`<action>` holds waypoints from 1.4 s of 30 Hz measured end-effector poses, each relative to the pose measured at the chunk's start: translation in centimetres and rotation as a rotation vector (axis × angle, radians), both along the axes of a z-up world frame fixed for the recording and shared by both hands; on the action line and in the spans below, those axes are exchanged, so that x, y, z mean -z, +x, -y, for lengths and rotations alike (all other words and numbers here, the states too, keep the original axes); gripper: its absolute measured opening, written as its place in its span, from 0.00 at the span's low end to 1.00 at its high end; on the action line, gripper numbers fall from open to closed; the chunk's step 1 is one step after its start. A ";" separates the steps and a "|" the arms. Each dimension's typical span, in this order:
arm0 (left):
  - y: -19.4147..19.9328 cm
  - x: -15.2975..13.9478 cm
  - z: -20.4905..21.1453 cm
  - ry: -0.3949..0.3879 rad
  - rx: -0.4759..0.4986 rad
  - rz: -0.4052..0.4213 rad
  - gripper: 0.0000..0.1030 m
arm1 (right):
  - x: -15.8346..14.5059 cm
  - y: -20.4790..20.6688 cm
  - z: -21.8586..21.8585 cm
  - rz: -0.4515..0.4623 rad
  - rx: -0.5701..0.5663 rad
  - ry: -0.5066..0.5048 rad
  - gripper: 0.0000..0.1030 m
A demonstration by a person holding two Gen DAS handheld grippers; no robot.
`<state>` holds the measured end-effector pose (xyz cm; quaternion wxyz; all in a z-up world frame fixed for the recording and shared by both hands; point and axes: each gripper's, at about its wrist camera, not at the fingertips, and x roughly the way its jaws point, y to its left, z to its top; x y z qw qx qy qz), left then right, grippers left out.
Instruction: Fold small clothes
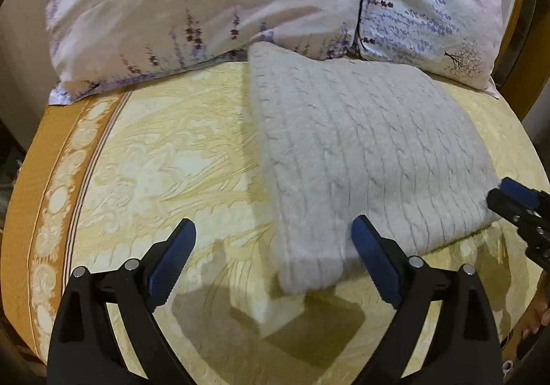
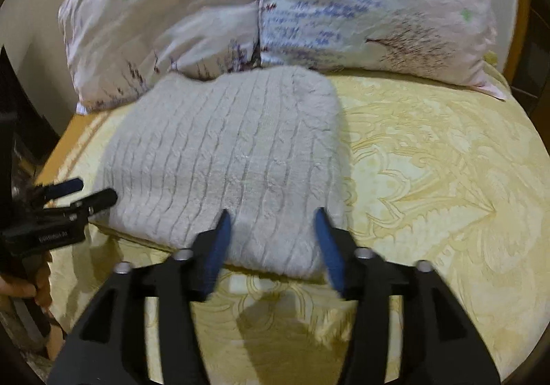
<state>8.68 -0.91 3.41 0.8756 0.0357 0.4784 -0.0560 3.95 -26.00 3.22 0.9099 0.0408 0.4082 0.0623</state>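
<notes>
Folded pale grey cable-knit sweater (image 1: 364, 158) lies as a thick, soft rectangle on the bed, and we see its ribbed, rope-like ridges running lengthwise from the near edge toward the pillows. It sits just ahead of both our grippers, its far end touching the two lavender-print cotton pillows (image 1: 213, 7), which are puffy and creased.

Our left gripper (image 1: 273, 235) hangs with its black arms spread wide and blue ridged pads (image 1: 172, 264) well apart; nothing is between them but the sweater's near left corner, untouched, and bare sheet. Our right gripper (image 2: 271, 223) is released too, its blue pads parted over the sweater's near right corner without pressing the knit.

Under everything, the yellow and cream bedsheet with a swirling leaf pattern (image 1: 165, 158) lies flat and smooth. To the left of our left gripper, an ochre border band with cream medallions (image 1: 51, 213) marks the mattress edge, which drops off close by. To the right of our right gripper, a broad stretch of sheet stays open. Between the sweater's near edge and our grippers, a narrow strip of sheet is in shadow.
</notes>
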 end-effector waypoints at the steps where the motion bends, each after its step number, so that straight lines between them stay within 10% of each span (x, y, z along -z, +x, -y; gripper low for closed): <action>1: -0.3 -0.1 -0.2 -0.007 -0.009 0.000 0.91 | -0.2 -0.4 0.2 0.009 0.015 -0.005 0.68; 13: -2.3 -1.0 -2.0 -0.018 -0.086 0.014 0.99 | -0.9 -2.9 2.3 0.090 0.181 -0.007 0.98; 19: -3.6 -1.0 -3.2 -0.061 -0.123 0.005 0.99 | -1.5 -3.9 2.1 0.156 0.255 -0.094 0.98; 31: -4.3 0.4 0.3 0.060 -0.030 -0.062 0.99 | 1.8 -3.2 -0.4 -0.023 0.173 -0.102 0.98; 42: -3.6 2.0 0.1 0.015 -0.046 -0.144 0.99 | 4.2 -3.3 -1.0 -0.089 0.149 -0.120 0.98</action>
